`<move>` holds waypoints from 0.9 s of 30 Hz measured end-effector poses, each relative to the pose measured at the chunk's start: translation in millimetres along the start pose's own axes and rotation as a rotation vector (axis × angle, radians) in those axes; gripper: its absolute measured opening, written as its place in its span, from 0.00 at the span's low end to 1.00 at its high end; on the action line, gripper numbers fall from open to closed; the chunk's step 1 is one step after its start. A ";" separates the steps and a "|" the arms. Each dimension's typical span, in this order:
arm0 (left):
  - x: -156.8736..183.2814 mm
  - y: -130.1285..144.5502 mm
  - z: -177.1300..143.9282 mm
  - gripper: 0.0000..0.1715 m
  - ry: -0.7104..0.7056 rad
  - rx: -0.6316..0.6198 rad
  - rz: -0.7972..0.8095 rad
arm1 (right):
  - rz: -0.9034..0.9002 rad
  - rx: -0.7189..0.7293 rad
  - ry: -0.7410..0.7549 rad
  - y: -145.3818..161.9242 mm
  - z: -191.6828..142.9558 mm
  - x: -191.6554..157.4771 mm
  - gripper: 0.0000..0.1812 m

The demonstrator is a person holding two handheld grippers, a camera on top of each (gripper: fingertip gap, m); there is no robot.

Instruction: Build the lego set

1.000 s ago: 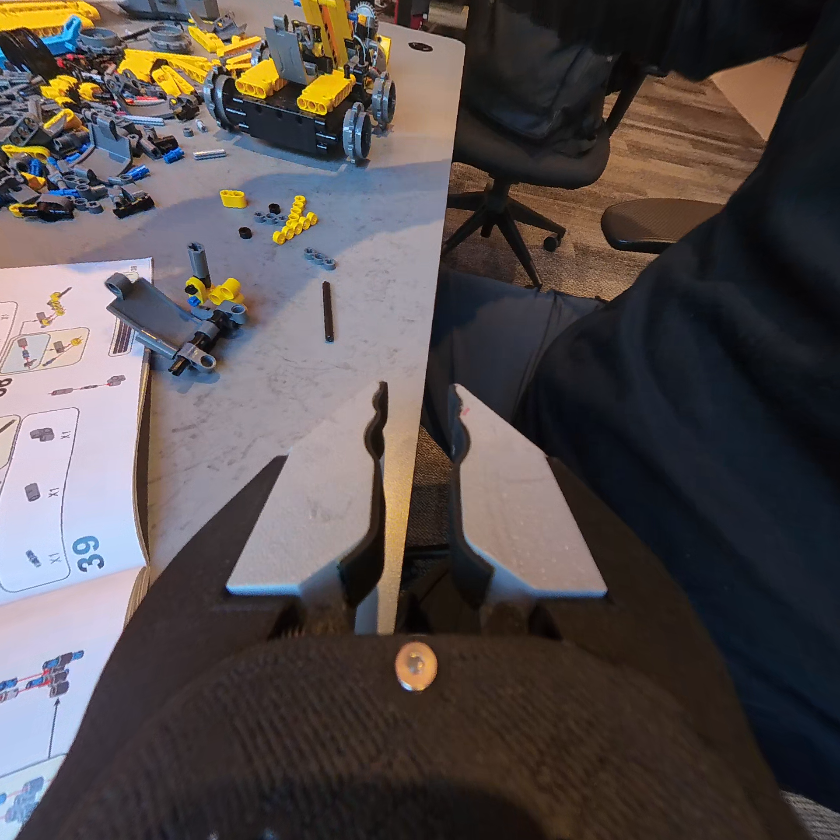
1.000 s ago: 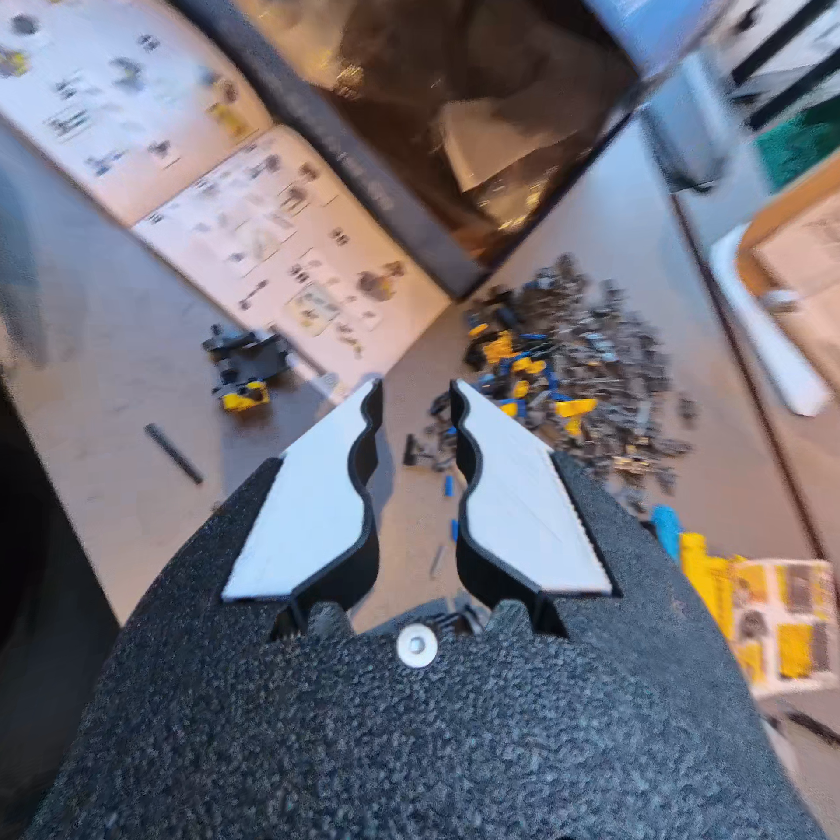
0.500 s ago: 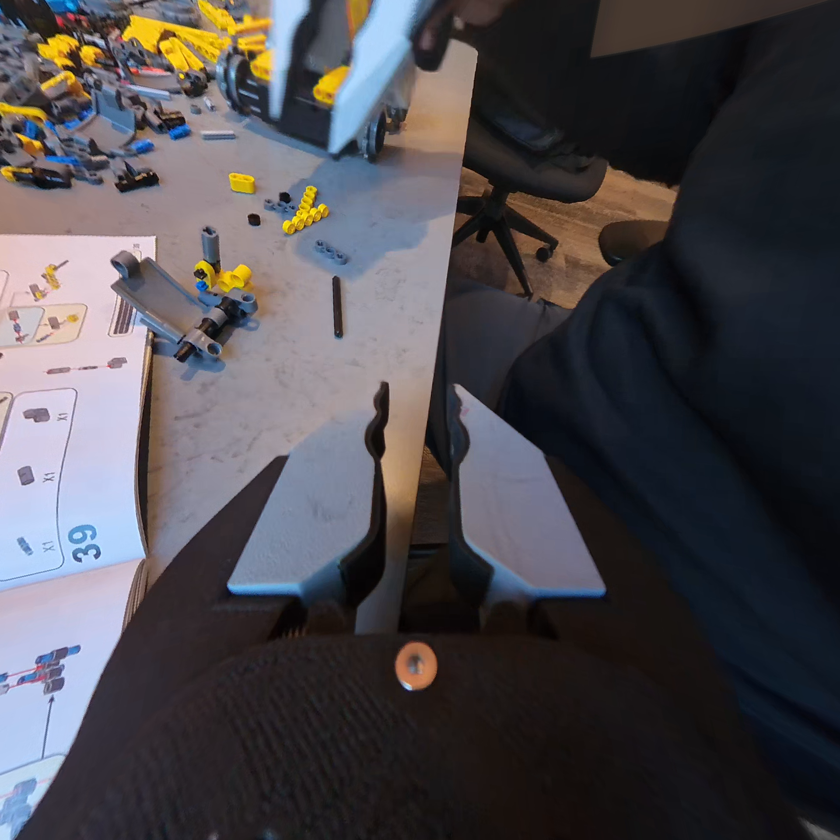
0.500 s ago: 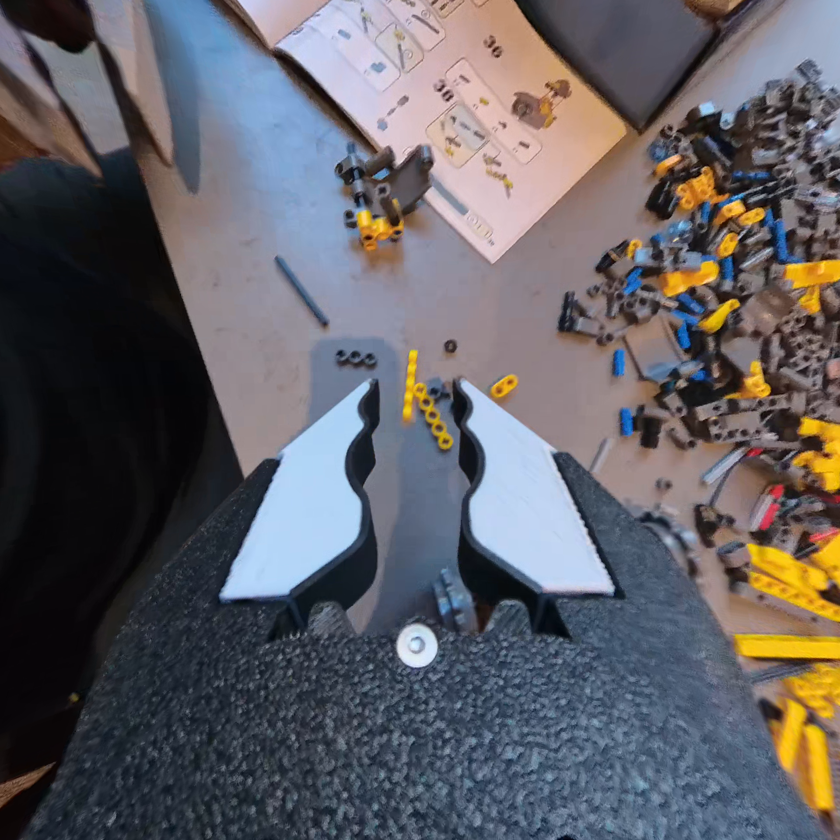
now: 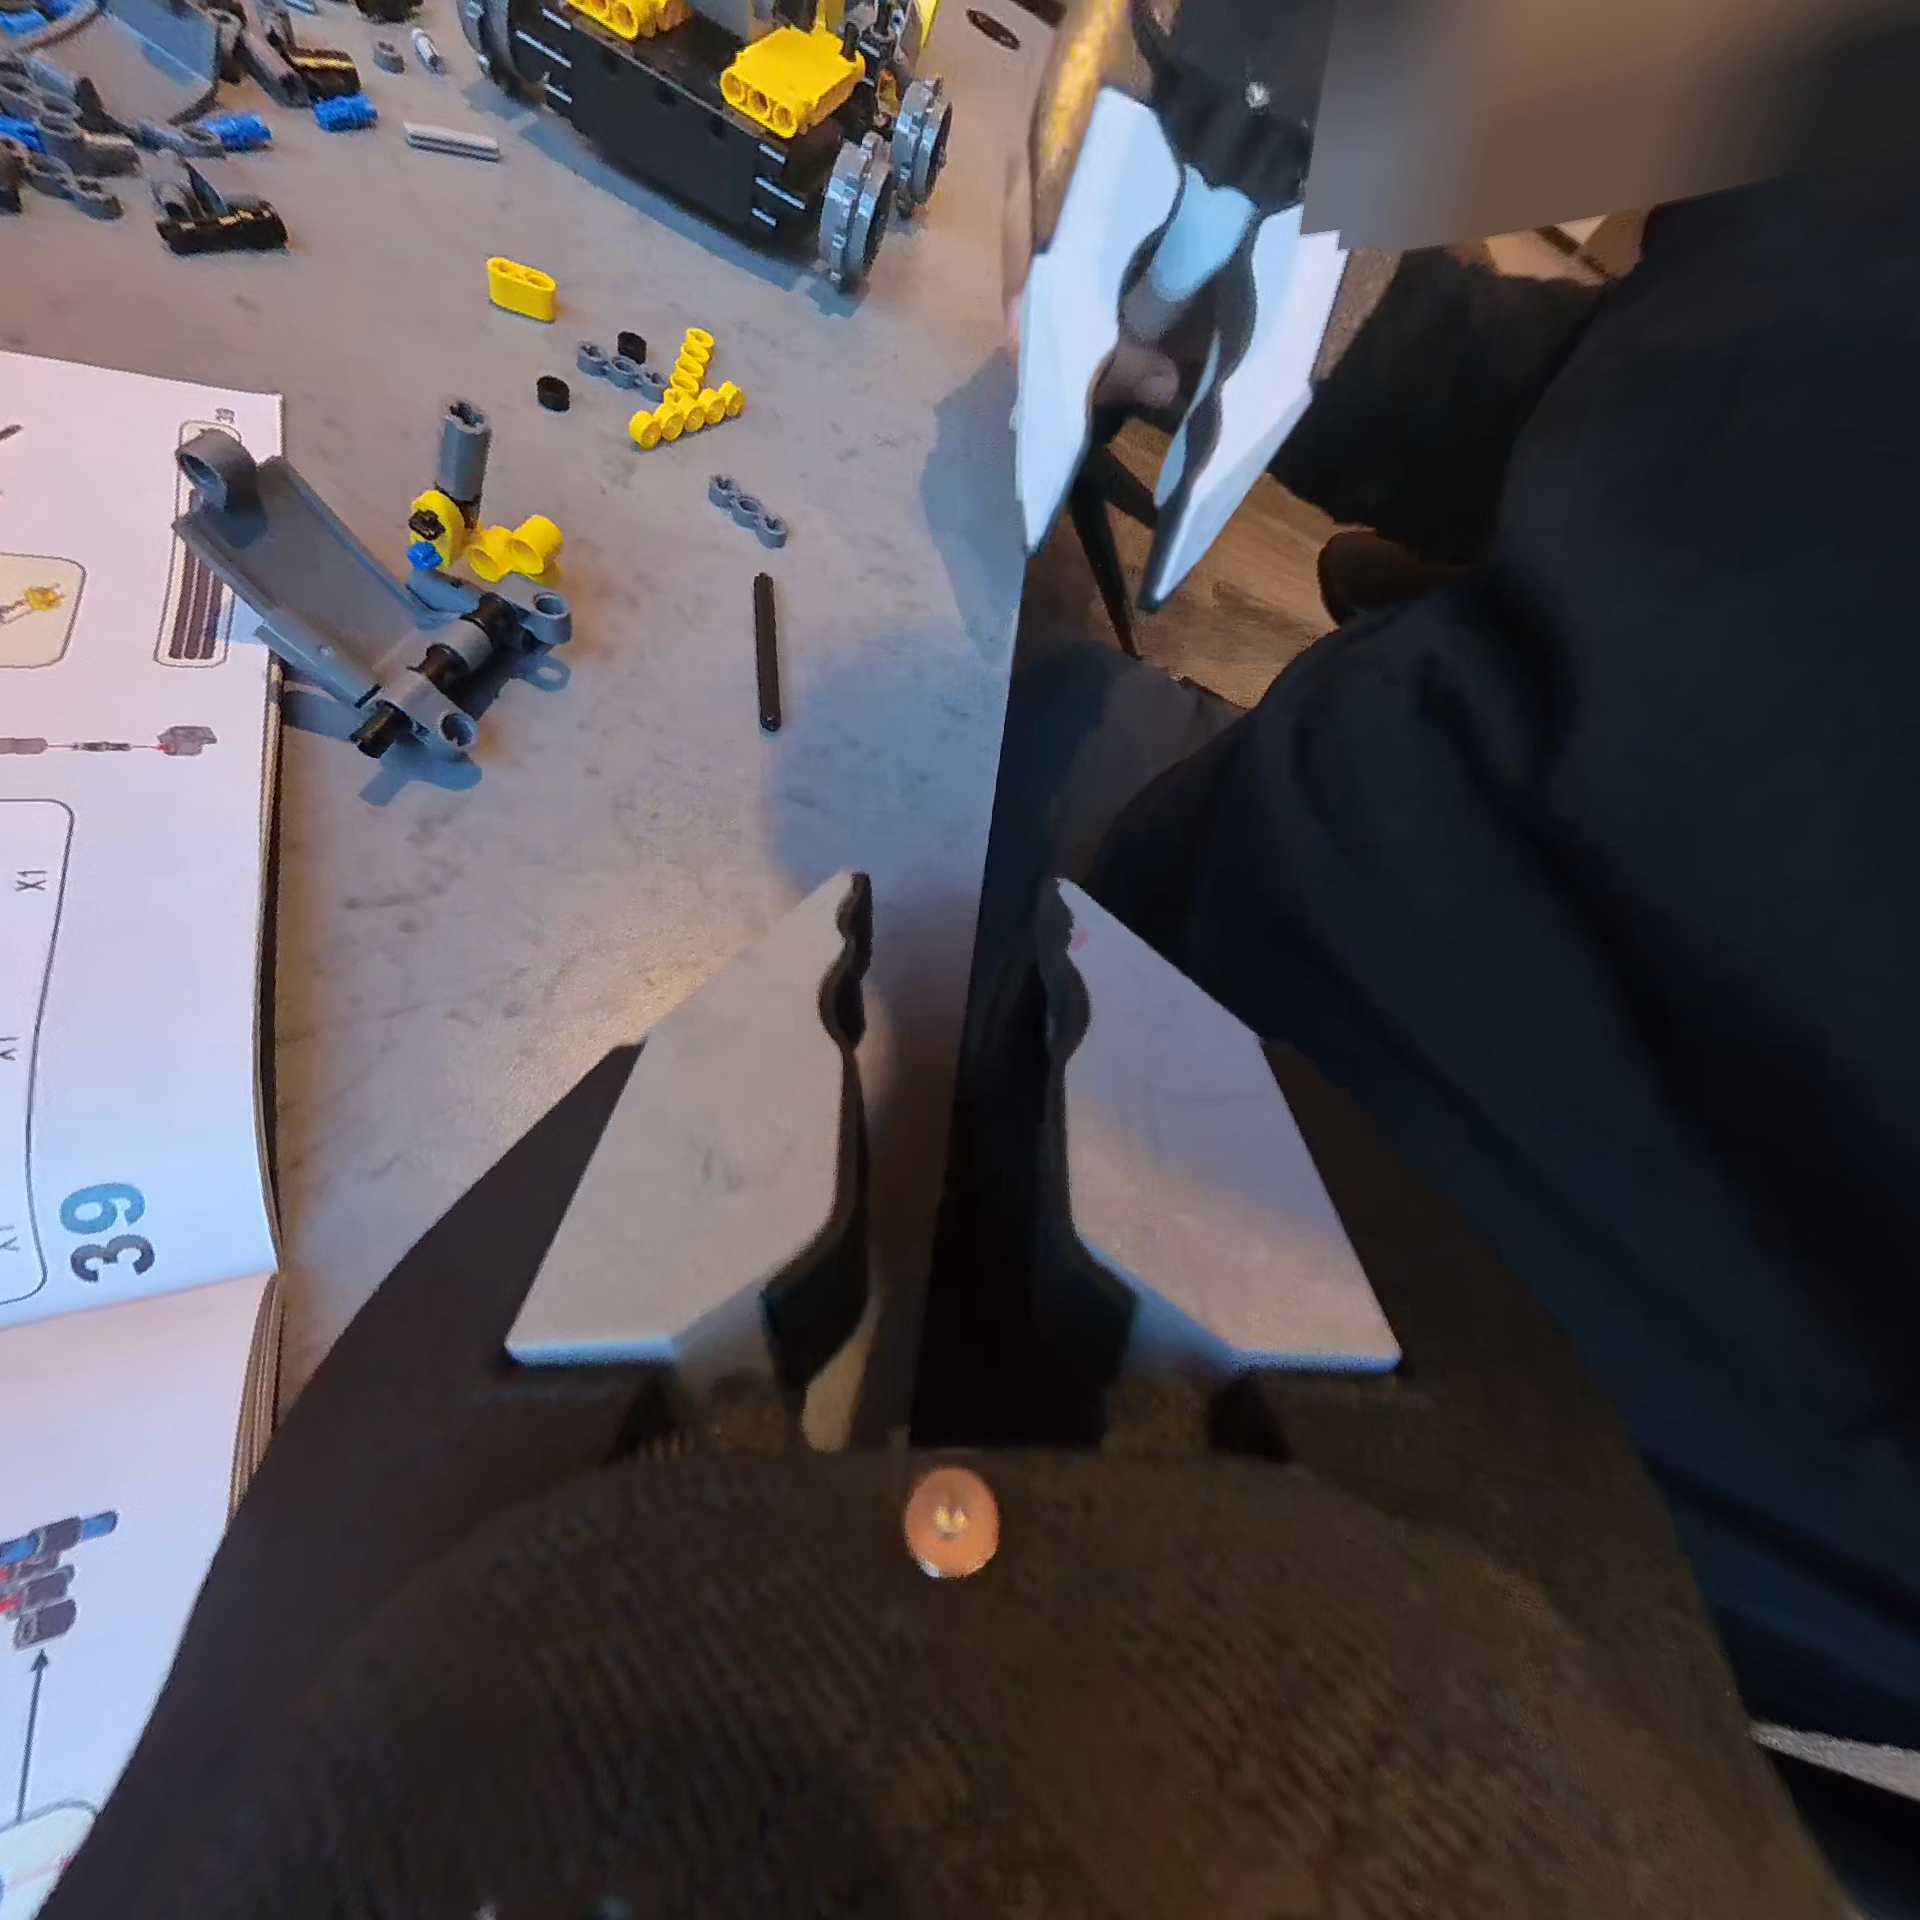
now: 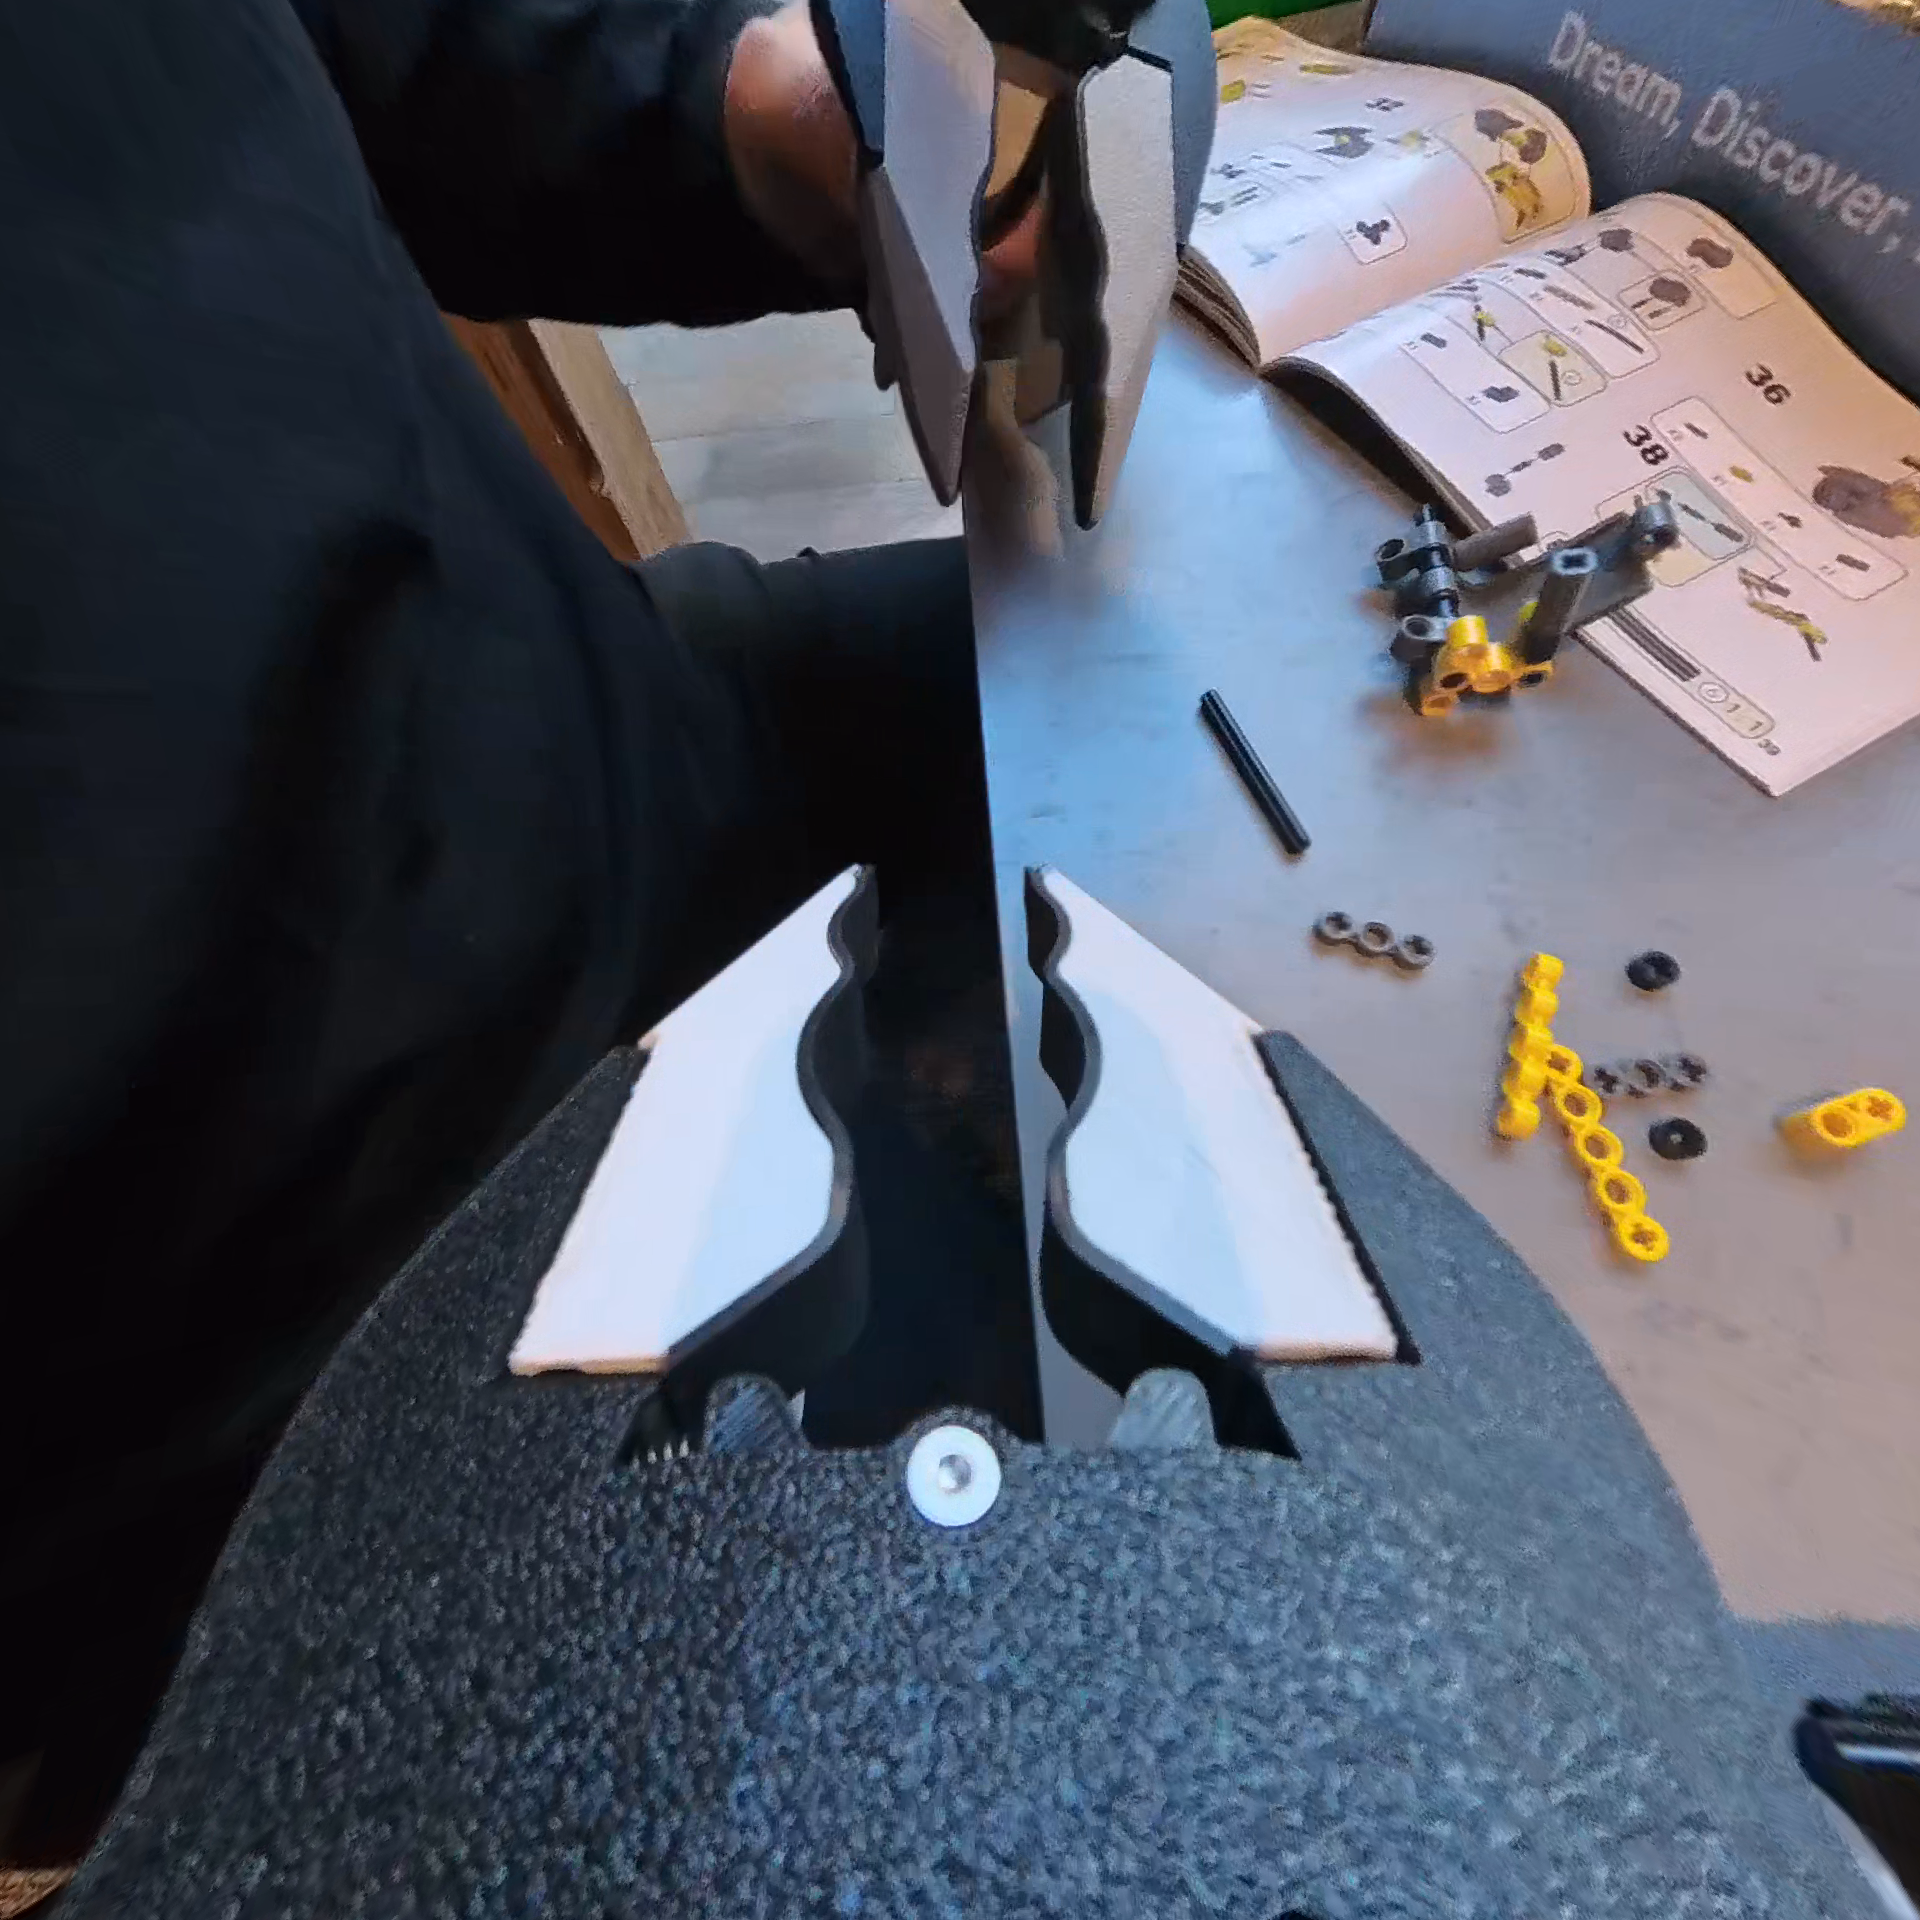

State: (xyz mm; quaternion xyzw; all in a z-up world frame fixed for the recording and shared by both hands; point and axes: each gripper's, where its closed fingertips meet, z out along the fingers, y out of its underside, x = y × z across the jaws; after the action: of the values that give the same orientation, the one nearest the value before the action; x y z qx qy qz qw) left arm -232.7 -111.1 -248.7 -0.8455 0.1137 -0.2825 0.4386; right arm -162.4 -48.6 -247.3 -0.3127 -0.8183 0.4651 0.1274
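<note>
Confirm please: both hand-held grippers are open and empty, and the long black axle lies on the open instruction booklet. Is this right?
Not quite. The black axle lies on the bare grey table, apart from the instruction booklet; the left wrist view shows it. Both hand-held grippers, left and right, are open and empty.

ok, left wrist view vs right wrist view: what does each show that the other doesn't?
Only the left wrist view: the black-and-yellow wheeled model, small blue pieces beside it, and a chair base on the floor past the table edge.

Only the right wrist view: a dark box behind the instruction booklet.

Both: the booklet, the grey-and-yellow sub-assembly, the black axle, the grey three-hole piece, the yellow beams, the small yellow link, the left gripper and right gripper, both open, empty, at the table edge.
</note>
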 end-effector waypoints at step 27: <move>-2.2 -1.9 -1.6 0.19 -0.068 0.029 0.055 | 0.141 0.038 0.252 32.8 -53.0 33.7 0.16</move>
State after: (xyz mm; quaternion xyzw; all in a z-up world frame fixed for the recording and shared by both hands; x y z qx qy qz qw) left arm -235.5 -110.1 -247.3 -0.8447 0.1177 -0.2432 0.4621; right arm -149.1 21.0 -249.3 -0.4229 -0.7629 0.4454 0.2019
